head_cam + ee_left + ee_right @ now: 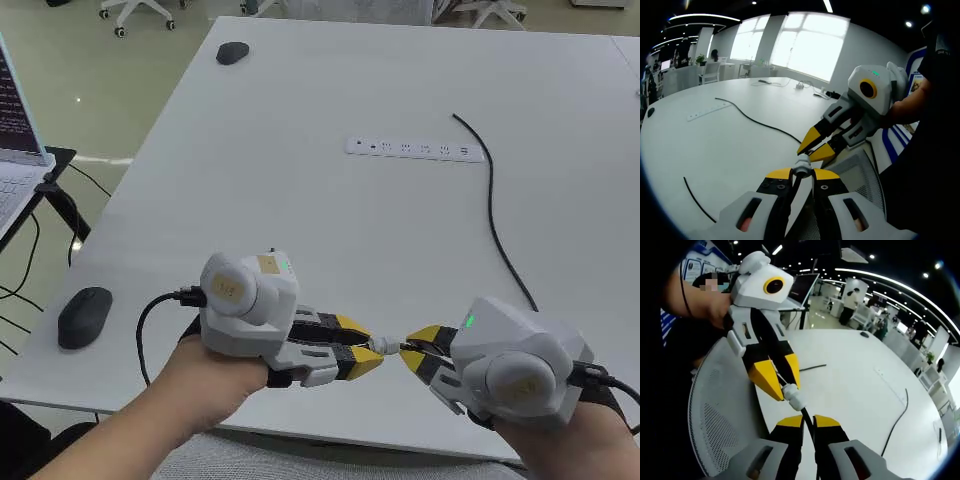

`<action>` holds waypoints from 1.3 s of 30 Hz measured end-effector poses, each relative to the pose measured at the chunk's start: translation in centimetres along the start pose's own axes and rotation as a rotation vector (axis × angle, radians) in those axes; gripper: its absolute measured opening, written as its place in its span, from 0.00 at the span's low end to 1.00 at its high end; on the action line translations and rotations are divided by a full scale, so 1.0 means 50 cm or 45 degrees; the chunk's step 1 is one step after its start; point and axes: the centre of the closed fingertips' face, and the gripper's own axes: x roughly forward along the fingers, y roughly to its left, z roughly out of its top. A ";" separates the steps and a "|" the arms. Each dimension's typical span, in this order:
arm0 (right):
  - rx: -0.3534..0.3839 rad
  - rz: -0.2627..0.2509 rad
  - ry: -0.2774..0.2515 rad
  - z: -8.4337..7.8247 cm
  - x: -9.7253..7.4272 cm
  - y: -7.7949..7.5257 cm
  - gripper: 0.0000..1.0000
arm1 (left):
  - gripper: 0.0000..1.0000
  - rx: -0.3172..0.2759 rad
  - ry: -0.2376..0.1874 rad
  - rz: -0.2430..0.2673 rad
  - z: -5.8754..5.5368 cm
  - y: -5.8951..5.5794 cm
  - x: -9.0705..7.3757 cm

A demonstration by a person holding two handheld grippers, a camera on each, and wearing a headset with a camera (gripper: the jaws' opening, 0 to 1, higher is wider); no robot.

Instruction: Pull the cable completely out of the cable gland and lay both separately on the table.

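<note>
My left gripper point(372, 346) is clamped on the white cable gland point(386, 346) at its tips and my right gripper point(411, 349) is closed on the black cable point(807, 421) just behind that gland, so I should pull steadily straight apart, without twisting, both grips firm.

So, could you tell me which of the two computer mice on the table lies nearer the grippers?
The mouse at the left edge of the table, beside the left gripper; the other mouse sits far back.
</note>
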 end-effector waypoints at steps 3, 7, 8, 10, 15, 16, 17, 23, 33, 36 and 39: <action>0.013 -0.006 0.000 0.000 0.000 -0.001 0.01 | 0.15 -0.008 0.003 0.003 0.000 0.002 0.000; 0.047 -0.003 0.000 -0.002 0.002 -0.002 0.01 | 0.15 -0.009 -0.004 0.006 0.003 0.002 0.000; 0.056 -0.004 0.002 -0.004 0.002 -0.002 0.01 | 0.15 -0.010 -0.004 0.007 0.003 0.002 0.000; 0.071 -0.003 0.001 -0.007 0.002 -0.002 0.00 | 0.15 -0.014 -0.006 0.005 0.003 0.002 0.000; 0.117 -0.006 0.014 -0.018 0.005 -0.003 0.00 | 0.15 -0.002 -0.003 0.001 0.000 0.001 0.002; 0.131 -0.006 0.015 -0.020 0.005 -0.003 0.00 | 0.15 0.000 -0.002 0.000 -0.001 0.001 0.002; 0.144 -0.006 0.019 -0.023 0.006 -0.004 0.00 | 0.15 0.004 0.000 -0.002 -0.002 0.001 0.003; 0.183 -0.026 0.043 -0.040 0.009 -0.015 0.00 | 0.15 0.013 -0.001 0.002 -0.002 0.003 0.002; 0.361 -0.105 0.100 -0.100 0.008 -0.061 0.00 | 0.15 0.005 -0.020 0.004 0.006 0.011 -0.001; 0.423 -0.118 0.114 -0.120 0.010 -0.072 0.00 | 0.15 0.006 -0.020 0.006 0.005 0.012 0.000; 0.475 -0.143 0.118 -0.138 0.011 -0.082 0.00 | 0.15 0.010 -0.021 0.009 0.005 0.015 0.000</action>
